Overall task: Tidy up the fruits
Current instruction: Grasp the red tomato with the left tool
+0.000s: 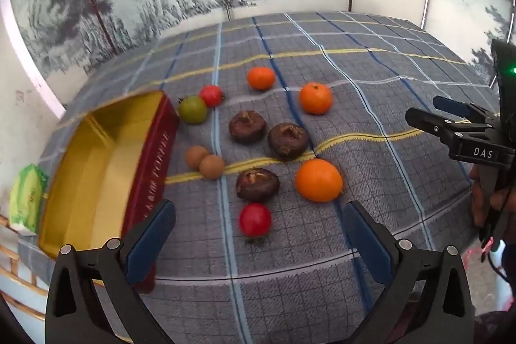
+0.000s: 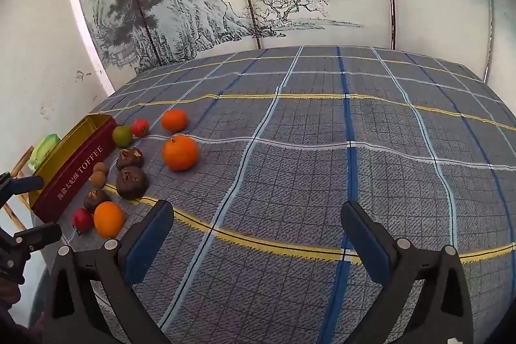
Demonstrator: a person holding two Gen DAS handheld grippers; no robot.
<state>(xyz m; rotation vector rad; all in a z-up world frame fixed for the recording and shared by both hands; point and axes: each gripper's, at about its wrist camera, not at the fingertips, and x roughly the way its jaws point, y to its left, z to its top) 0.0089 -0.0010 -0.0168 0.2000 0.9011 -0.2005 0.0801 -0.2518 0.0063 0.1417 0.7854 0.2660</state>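
Note:
Fruits lie scattered on a plaid cloth beside a red tin with a gold, empty inside. My left gripper stands open just above a red tomato, which lies between its fingers without touching them. Beyond it are three dark brown fruits, three oranges, two small tan fruits, a green tomato and another red one. My right gripper is open over bare cloth, right of the fruit; the nearest orange is to its left. The tin reads TOFFEE.
A painted folding screen stands behind the table. A green packet lies left of the tin on a rattan piece. A hand holds the right gripper at the right edge of the left wrist view.

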